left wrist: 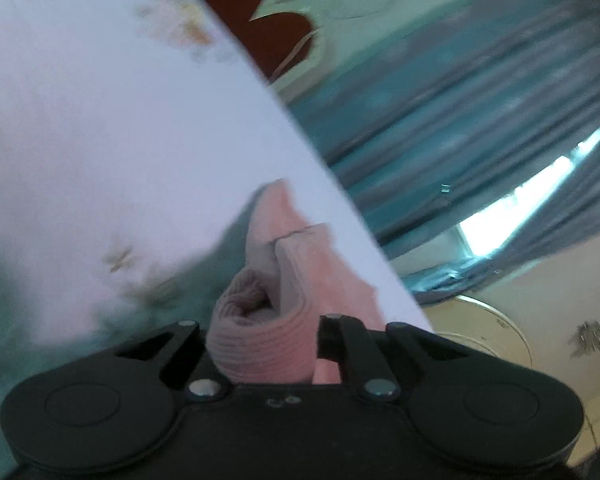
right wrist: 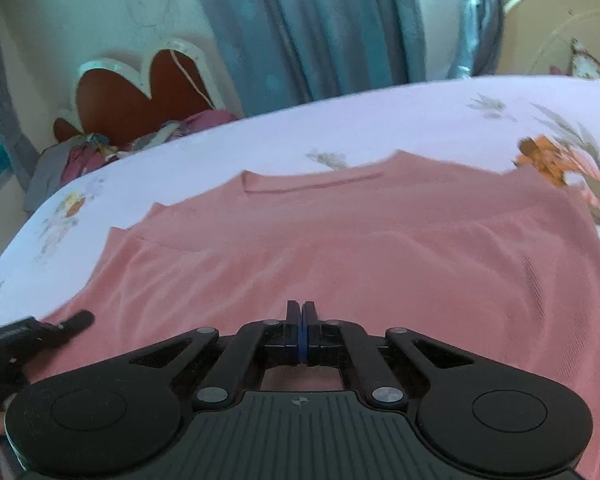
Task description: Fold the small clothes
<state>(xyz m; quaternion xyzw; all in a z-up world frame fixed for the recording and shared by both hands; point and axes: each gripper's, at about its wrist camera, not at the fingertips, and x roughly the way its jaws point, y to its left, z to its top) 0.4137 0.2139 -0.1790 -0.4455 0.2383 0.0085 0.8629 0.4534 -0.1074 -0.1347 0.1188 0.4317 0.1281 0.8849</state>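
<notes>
A pink ribbed garment (right wrist: 340, 240) lies spread flat on a white floral bed sheet (right wrist: 380, 120), its neckline at the far side. My right gripper (right wrist: 301, 312) is shut with the two pads pressed together, just above the garment's near edge; whether cloth is pinched I cannot tell. My left gripper (left wrist: 260, 332) is shut on a bunched fold of the same pink garment (left wrist: 284, 264), lifted close to the camera over the sheet (left wrist: 100, 120). The left gripper also shows at the lower left of the right wrist view (right wrist: 76, 322), at the garment's left edge.
A red and white scalloped headboard (right wrist: 140, 88) with a pile of clothes (right wrist: 100, 148) stands beyond the bed's far left. Blue-grey curtains (right wrist: 320, 20) and a window hang behind. A round cream table (left wrist: 488, 332) stands beside the bed.
</notes>
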